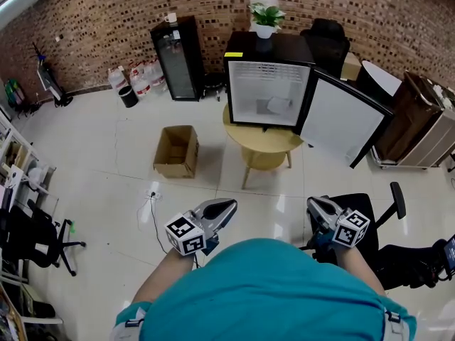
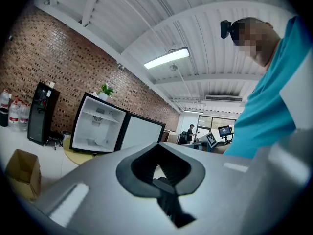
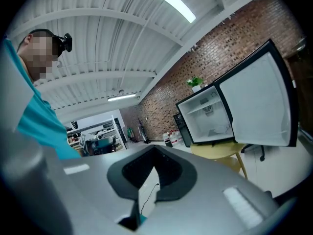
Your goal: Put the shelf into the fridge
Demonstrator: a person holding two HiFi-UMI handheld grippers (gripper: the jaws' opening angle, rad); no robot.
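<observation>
The small fridge stands on a round yellow table, its door swung open to the right. Its white inside shows a pale object lying low at the right; I cannot tell whether that is the shelf. Both gripper views see the fridge from afar. My left gripper and right gripper are held close to the person's chest, far from the fridge. Each has its jaws together with nothing between them.
A cardboard box sits on the floor left of the table. A black glass-door cooler and water bottles stand by the brick wall. A potted plant tops the fridge. A black office chair is at my right.
</observation>
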